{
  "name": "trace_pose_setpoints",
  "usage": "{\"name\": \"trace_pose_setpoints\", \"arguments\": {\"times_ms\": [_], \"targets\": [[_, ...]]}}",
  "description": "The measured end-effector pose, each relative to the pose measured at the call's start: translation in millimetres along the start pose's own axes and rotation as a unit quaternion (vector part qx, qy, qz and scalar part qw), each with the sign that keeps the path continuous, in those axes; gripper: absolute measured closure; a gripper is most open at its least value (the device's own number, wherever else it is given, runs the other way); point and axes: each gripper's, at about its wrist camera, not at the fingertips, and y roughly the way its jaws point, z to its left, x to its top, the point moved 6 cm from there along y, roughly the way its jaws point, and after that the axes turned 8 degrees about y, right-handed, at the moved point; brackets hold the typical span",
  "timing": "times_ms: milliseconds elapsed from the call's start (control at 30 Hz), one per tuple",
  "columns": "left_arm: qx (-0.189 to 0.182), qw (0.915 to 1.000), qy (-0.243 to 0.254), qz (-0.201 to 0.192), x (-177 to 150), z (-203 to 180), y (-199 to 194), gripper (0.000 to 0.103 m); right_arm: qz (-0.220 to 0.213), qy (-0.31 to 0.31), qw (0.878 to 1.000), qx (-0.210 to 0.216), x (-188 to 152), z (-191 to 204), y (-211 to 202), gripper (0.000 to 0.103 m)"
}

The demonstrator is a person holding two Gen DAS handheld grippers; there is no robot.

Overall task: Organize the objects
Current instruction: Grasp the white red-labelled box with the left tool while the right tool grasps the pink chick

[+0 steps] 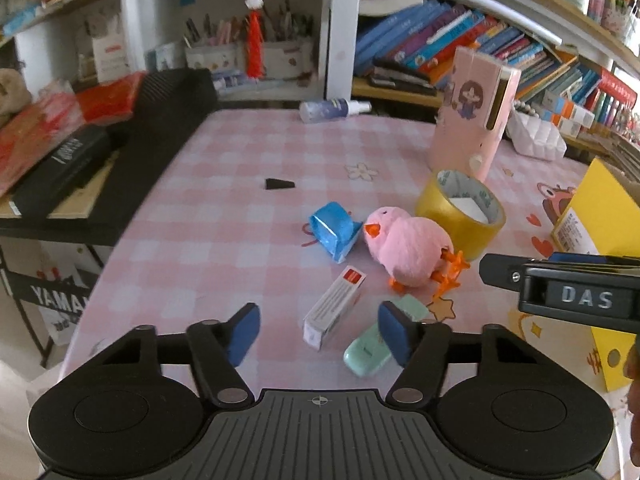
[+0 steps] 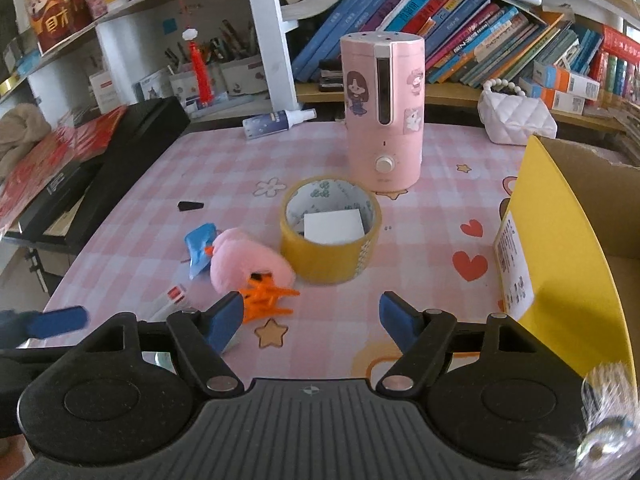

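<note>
On the pink checked tablecloth (image 1: 224, 184) lie a pink plush chick (image 1: 408, 250) (image 2: 248, 264) with orange feet, a blue foil packet (image 1: 334, 232) (image 2: 198, 248), a white and red small box (image 1: 334, 306) (image 2: 170, 300), a mint green case (image 1: 380, 340) and a yellow tape roll (image 1: 460, 210) (image 2: 330, 228) with a white block inside. My left gripper (image 1: 318, 330) is open and empty, just above the small box and mint case. My right gripper (image 2: 310, 322) is open and empty, near the chick's feet; it also shows in the left wrist view (image 1: 568, 284).
A yellow cardboard box (image 2: 560, 248) (image 1: 600, 216) stands open at the right. A pink cylinder appliance (image 2: 382, 116) (image 1: 472, 116) stands behind the tape. A spray bottle (image 1: 332, 109), a small black wedge (image 1: 279, 184), a white quilted bag (image 2: 516, 116) and a black case (image 1: 160, 120) lie around; bookshelves behind.
</note>
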Motion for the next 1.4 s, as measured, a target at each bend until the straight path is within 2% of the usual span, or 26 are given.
{"name": "trace_pose_setpoints", "arguments": {"times_ms": [100, 267, 500, 733, 967, 1100, 1267, 1400], "targets": [[-0.006, 0.9998, 0.012, 0.012, 4, -4, 16, 0.049, 0.006, 0.002, 1.0, 0.009, 4, 0, 7, 0.029], [-0.006, 0.9994, 0.019, 0.028, 7, -8, 36, 0.052, 0.017, 0.007, 0.999, 0.028, 9, 4, 17, 0.029], [-0.018, 0.9984, 0.037, 0.038, 5, -12, 44, 0.09, 0.033, 0.002, 0.999, 0.04, 10, 14, 35, 0.029], [-0.021, 0.999, -0.005, 0.038, 1, 6, 26, 0.09, 0.058, 0.001, 0.997, 0.054, 10, 27, 57, 0.03], [-0.022, 0.9987, -0.022, 0.041, -9, 13, 7, 0.09, 0.083, 0.009, 0.995, 0.063, 8, 35, 80, 0.031], [-0.023, 0.9983, -0.031, 0.043, -11, 15, 3, 0.09, 0.072, -0.01, 0.996, 0.06, 7, 38, 82, 0.044], [-0.02, 0.9988, -0.035, 0.029, -6, 18, -6, 0.09, 0.068, -0.006, 0.995, 0.072, 9, 33, 74, 0.045], [-0.022, 0.9989, -0.039, 0.017, -3, 19, -17, 0.09, 0.051, -0.001, 0.996, 0.074, 11, 27, 51, 0.045]]}}
